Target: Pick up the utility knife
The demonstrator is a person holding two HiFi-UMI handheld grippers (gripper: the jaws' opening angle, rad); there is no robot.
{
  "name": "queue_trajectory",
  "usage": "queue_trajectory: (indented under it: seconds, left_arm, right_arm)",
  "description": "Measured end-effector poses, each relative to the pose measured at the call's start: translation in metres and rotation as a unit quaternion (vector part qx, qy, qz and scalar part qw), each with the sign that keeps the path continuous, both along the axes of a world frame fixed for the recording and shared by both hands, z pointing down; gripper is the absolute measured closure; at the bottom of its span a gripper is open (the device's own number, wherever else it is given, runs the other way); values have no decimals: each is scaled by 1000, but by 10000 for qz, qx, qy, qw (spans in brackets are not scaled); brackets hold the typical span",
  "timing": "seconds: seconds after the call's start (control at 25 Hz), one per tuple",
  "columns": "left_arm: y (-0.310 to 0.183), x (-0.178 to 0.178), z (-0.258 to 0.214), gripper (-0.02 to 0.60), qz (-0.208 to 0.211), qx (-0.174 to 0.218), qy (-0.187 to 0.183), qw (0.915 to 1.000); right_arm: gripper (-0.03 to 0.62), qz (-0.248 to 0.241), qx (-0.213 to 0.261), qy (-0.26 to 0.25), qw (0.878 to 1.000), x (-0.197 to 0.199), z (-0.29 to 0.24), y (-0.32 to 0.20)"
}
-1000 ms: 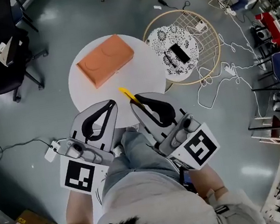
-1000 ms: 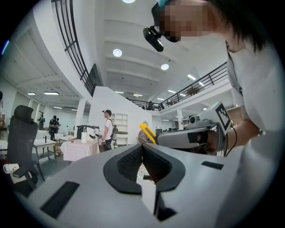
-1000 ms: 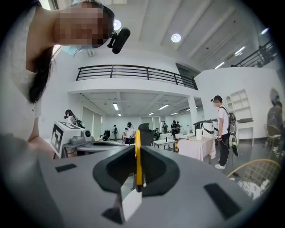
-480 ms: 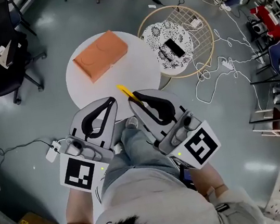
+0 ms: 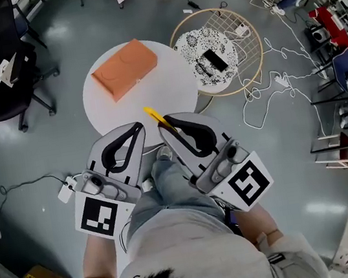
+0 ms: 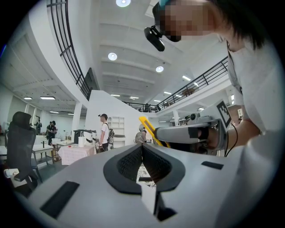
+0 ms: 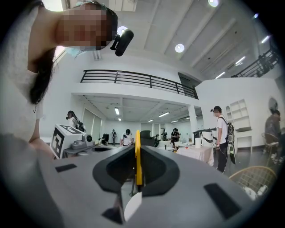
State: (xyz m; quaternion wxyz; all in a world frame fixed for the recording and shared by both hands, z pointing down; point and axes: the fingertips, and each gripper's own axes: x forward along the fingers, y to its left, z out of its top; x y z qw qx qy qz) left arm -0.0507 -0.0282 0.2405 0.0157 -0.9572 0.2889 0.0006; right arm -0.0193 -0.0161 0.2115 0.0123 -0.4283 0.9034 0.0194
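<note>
My right gripper (image 5: 166,120) is shut on the yellow utility knife (image 5: 155,116), whose end sticks out past the jaws above the round white table (image 5: 172,86). In the right gripper view the utility knife (image 7: 138,156) stands as a thin yellow strip clamped between the jaws of the right gripper (image 7: 138,149). My left gripper (image 5: 139,127) hovers beside it, shut with nothing in it. From the left gripper view, the left gripper (image 6: 142,149) has its jaws pressed together, and the utility knife (image 6: 149,129) shows to the right, held by the other gripper.
An orange box (image 5: 125,69) lies on the table's far left part. A round wire basket (image 5: 254,44) with a patterned cloth and a black device stands right of the table. An office chair (image 5: 3,70) is at the far left. Cables trail on the floor at right.
Both grippers stay together over the table's near edge with the knife still held. The view has shifted slightly; the table and basket sit a little higher and to the left.
</note>
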Motion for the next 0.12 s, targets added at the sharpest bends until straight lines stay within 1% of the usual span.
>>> queue_trajectory:
  seconds: [0.12]
  left_arm:
    - [3, -1, -1, 571, 2, -7, 13, 10000]
  right_arm:
    - [549, -2, -46, -3, 10000, -1, 0, 4]
